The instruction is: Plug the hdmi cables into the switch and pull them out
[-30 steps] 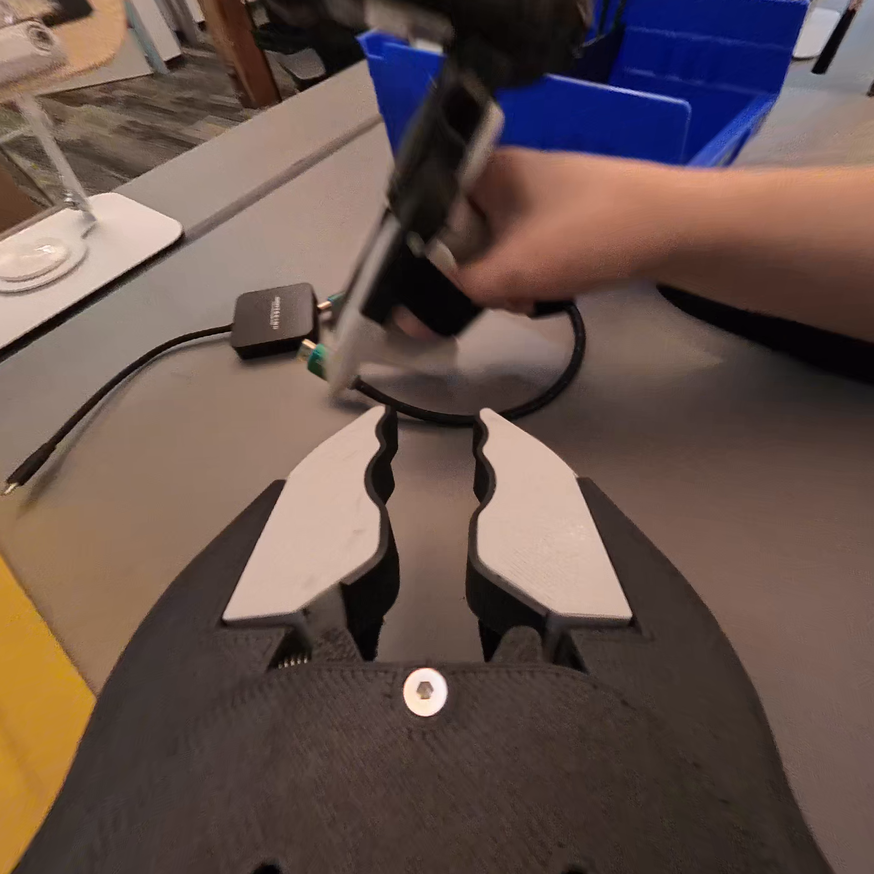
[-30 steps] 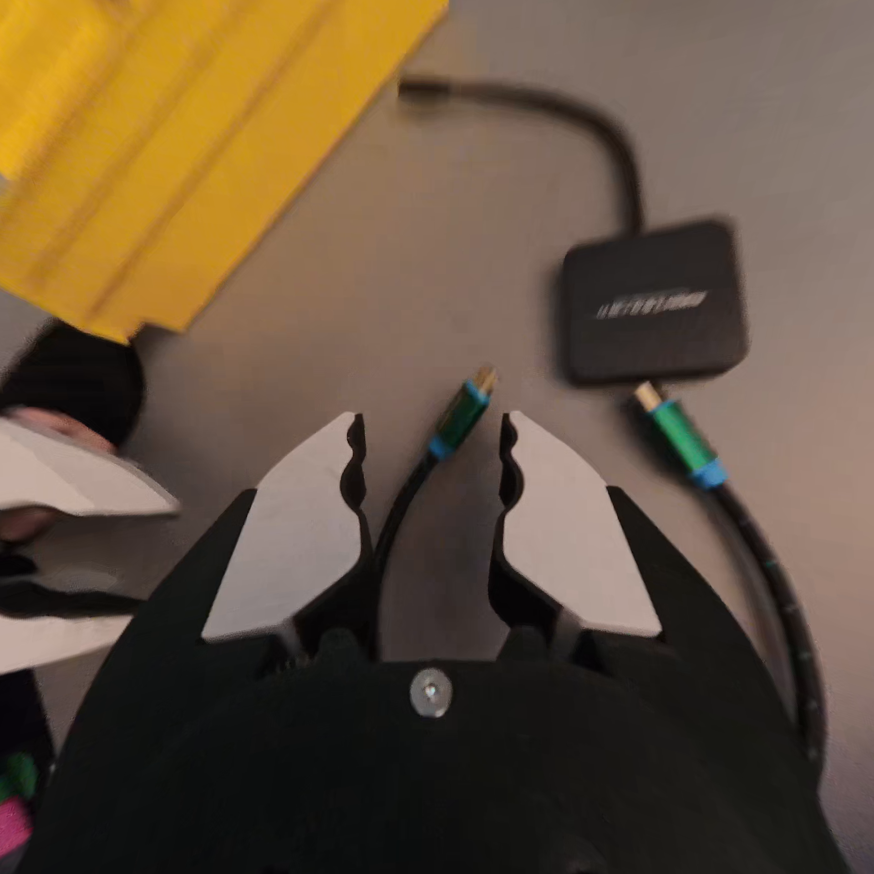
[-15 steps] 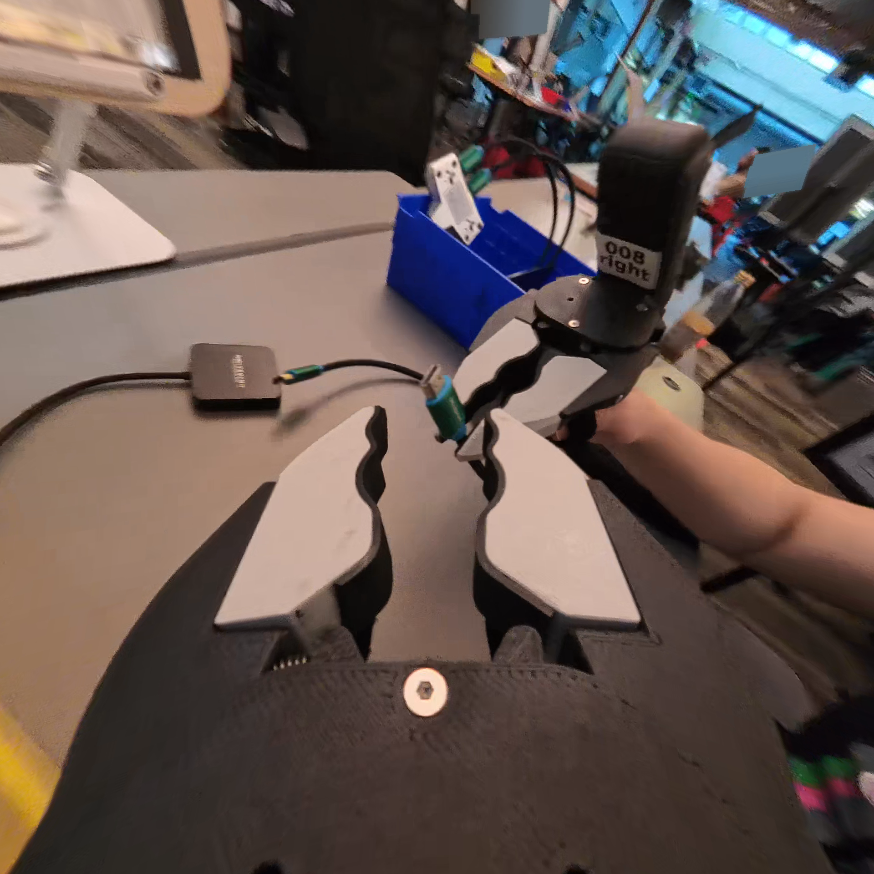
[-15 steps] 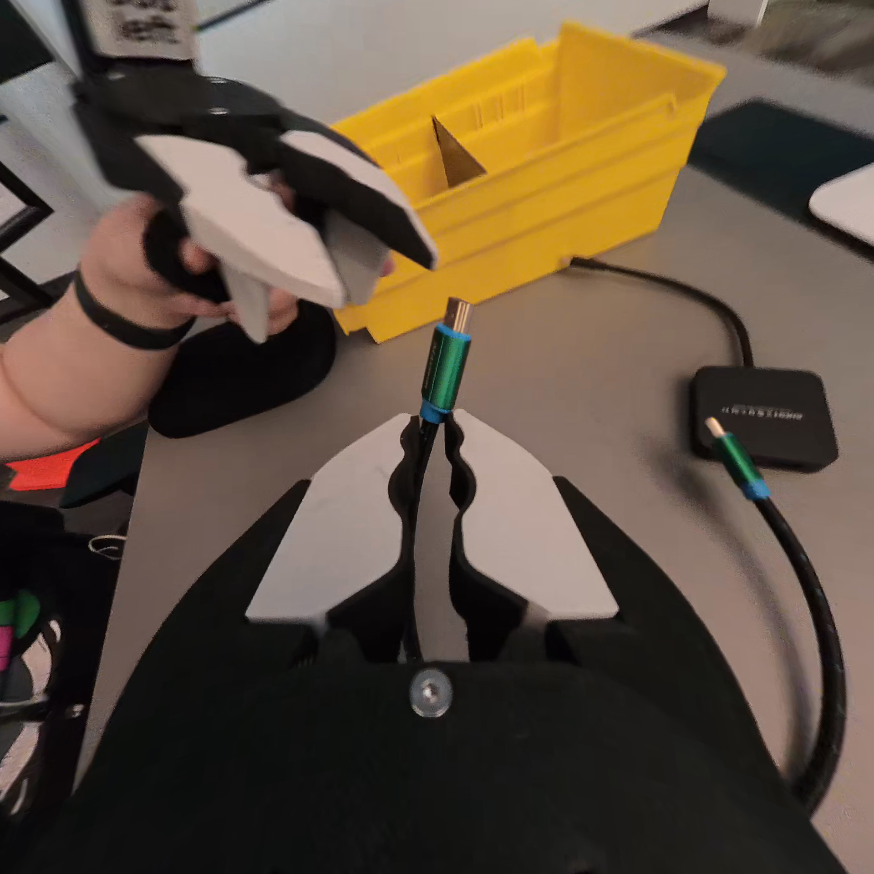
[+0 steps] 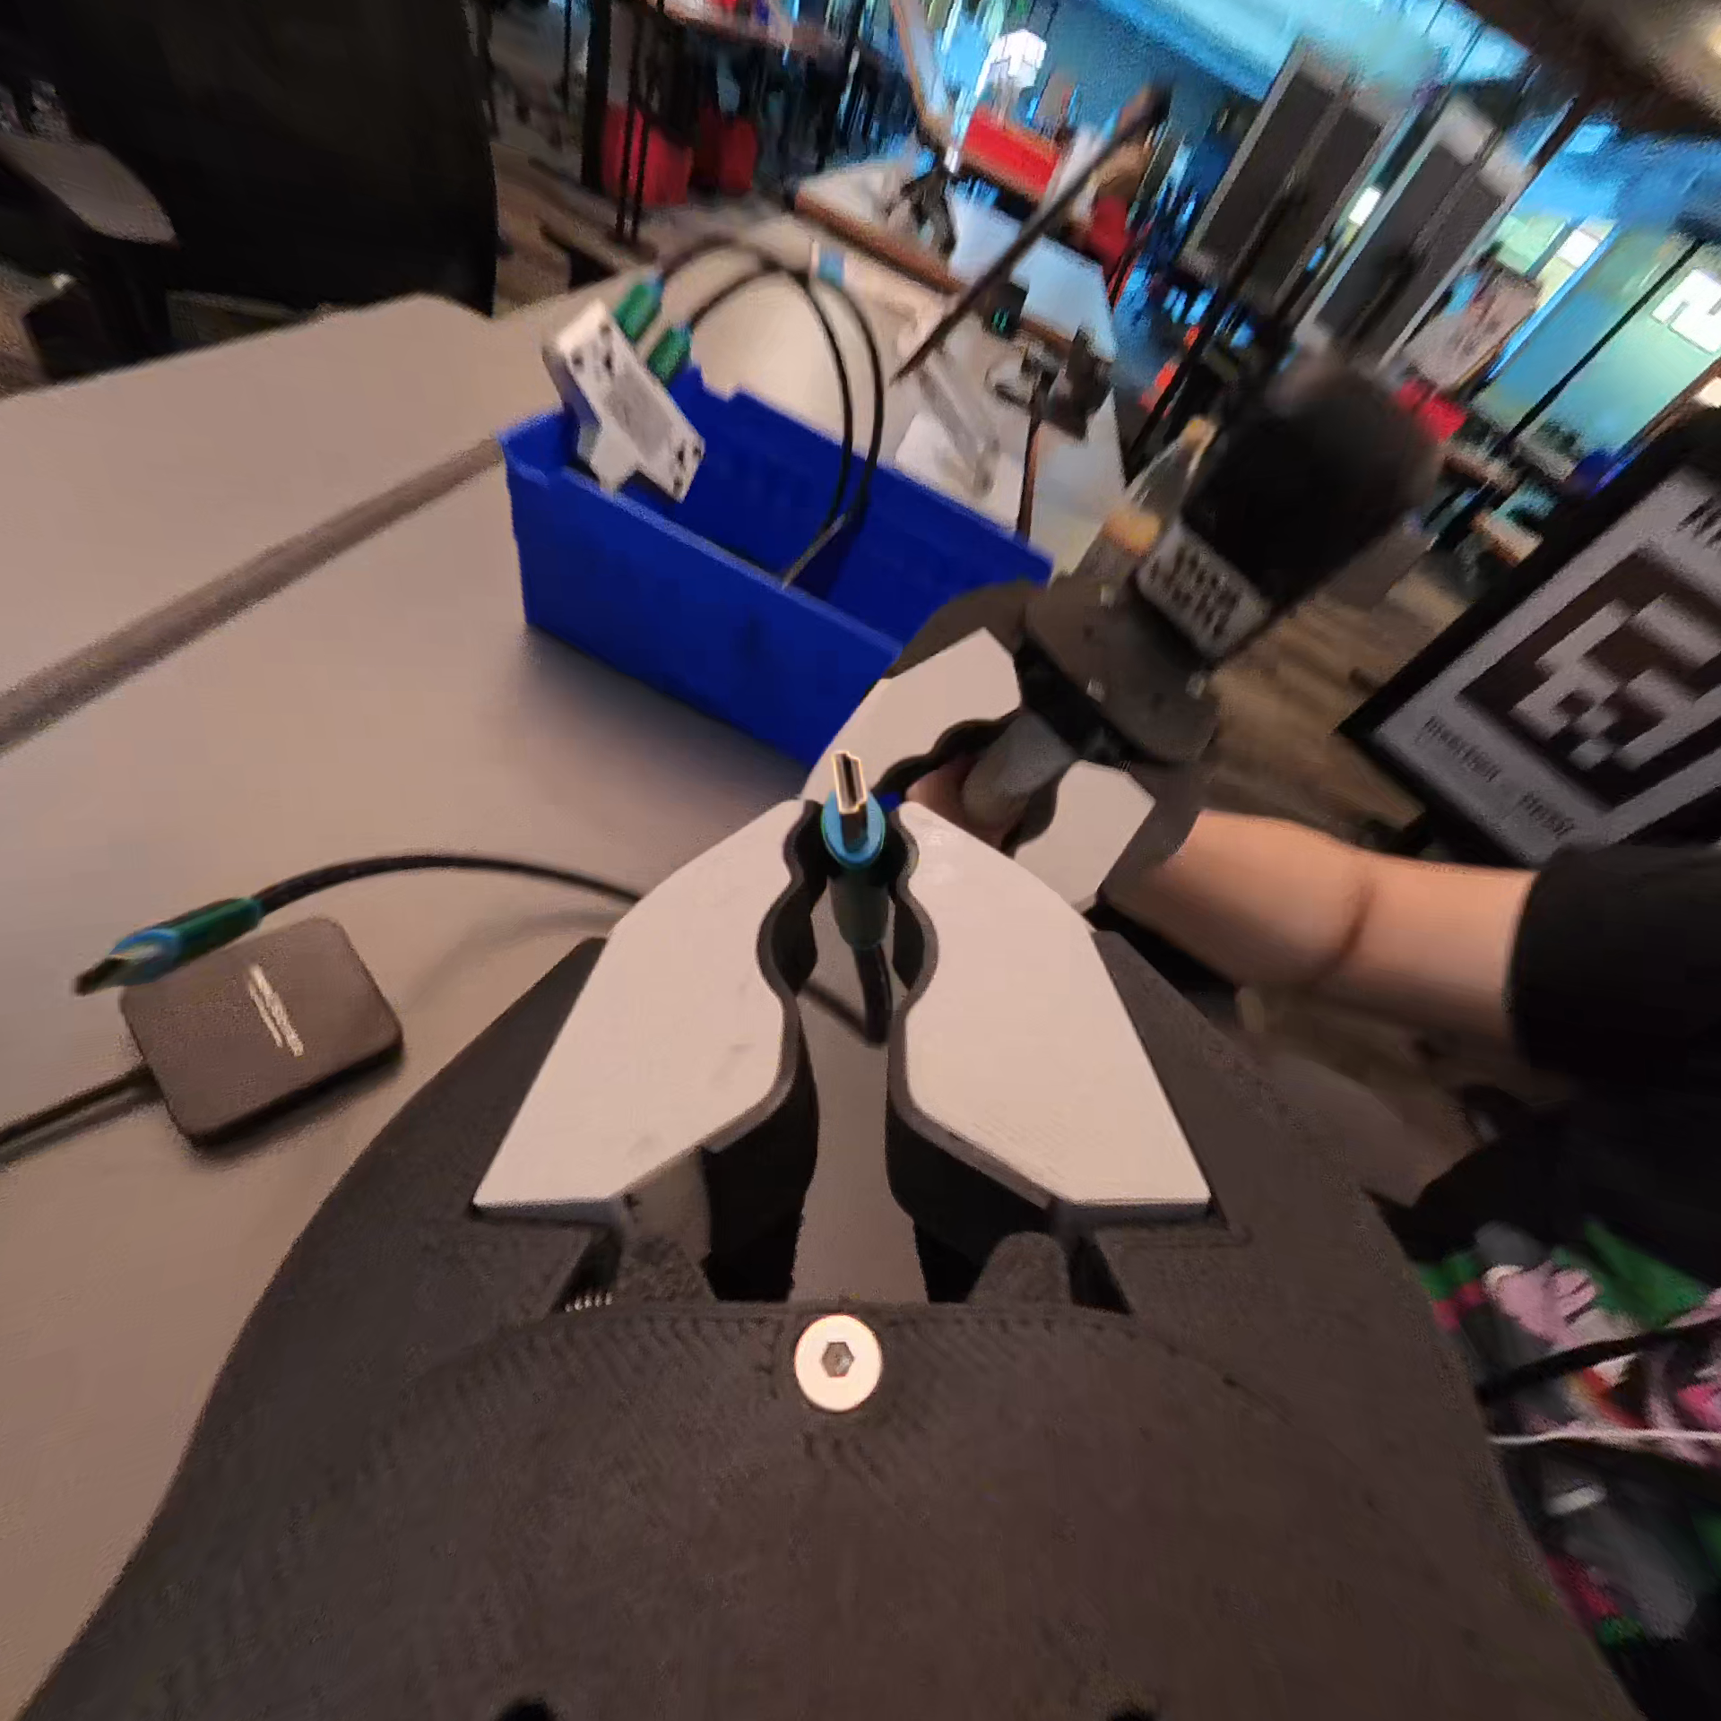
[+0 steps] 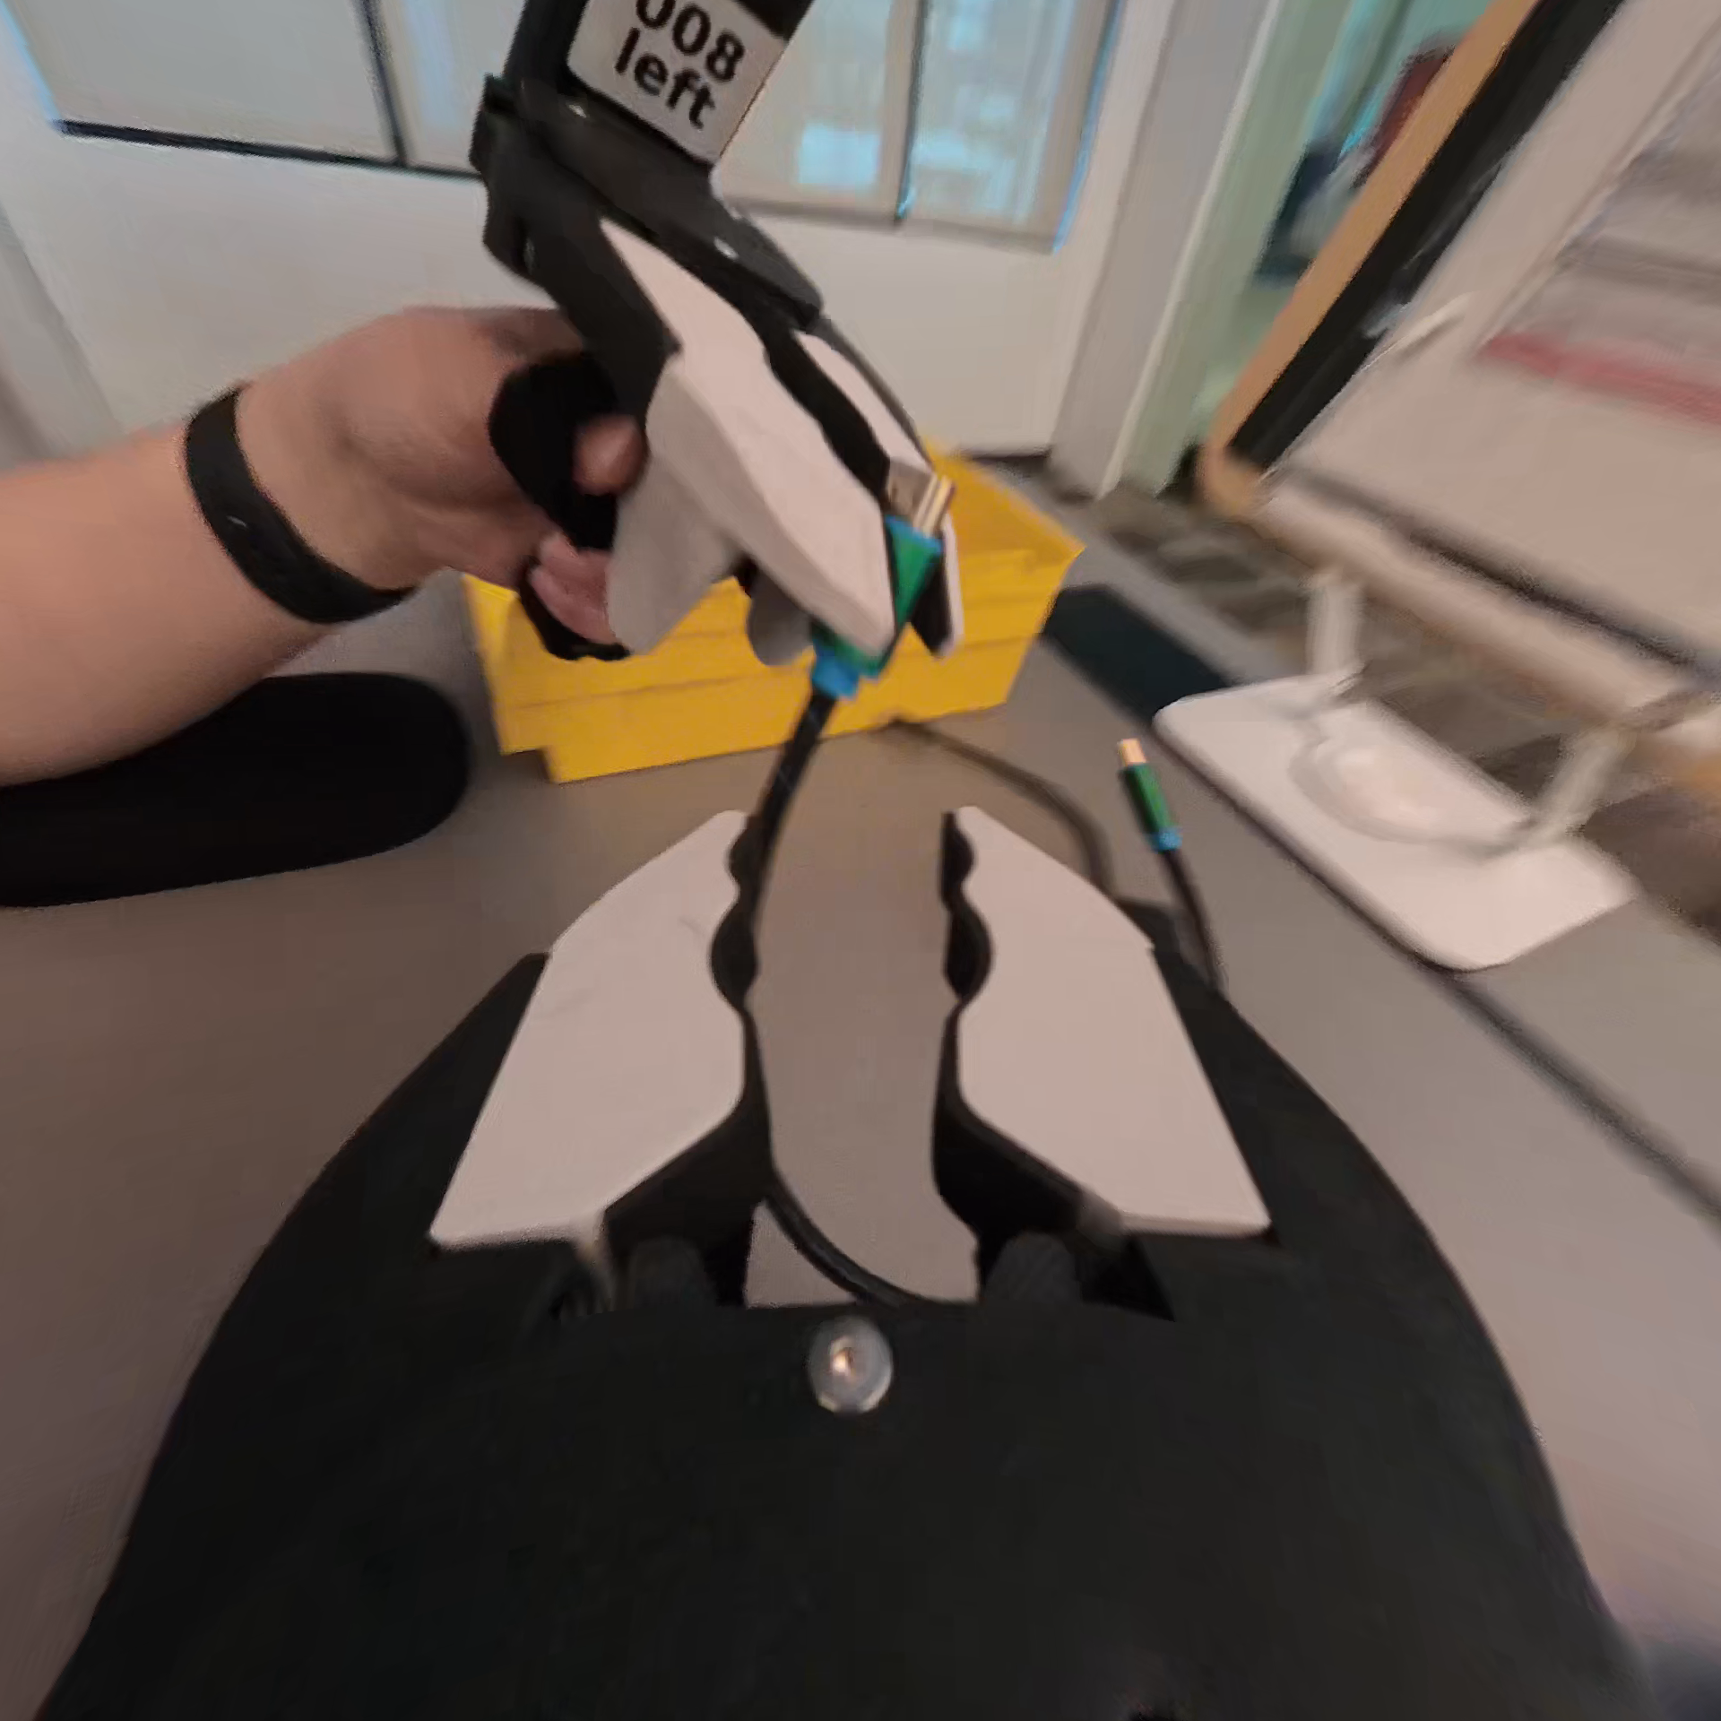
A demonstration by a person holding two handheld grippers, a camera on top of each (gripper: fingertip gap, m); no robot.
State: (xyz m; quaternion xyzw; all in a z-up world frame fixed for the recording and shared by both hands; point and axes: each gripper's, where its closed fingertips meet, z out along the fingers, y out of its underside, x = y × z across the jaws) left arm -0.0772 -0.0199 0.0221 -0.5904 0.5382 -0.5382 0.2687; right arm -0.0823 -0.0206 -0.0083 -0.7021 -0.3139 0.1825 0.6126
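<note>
My left gripper (image 5: 852, 824) is shut on the green-and-blue HDMI plug (image 5: 849, 819), with its gold tip pointing up above the table. In the right wrist view the left gripper (image 6: 917, 559) holds that plug (image 6: 908, 582) in front of the yellow bin. My right gripper (image 6: 843, 829) is open, and the plug's black cable (image 6: 778, 810) runs loosely between its fingers, along the left one. The black switch (image 5: 261, 1024) lies flat on the grey table at the left. The second plug (image 5: 177, 941) lies unplugged beside it and also shows in the right wrist view (image 6: 1150, 801).
A blue bin (image 5: 708, 605) with cables and a white device stands at the back. A yellow bin (image 6: 745, 689) sits behind the left gripper. A white stand base (image 6: 1397, 838) is at the right. The switch's own thin cable (image 5: 56, 1117) trails off to the left. One gripper's finger ends stand about 4 centimeters off the other's. The black switch (image 5: 261, 1024) is about 20 centimeters from both grippers' fingertips.
The right gripper lifted the plug off the table and has now opened and let go. The left gripper has closed on the plug. Both grippers tilted up.
</note>
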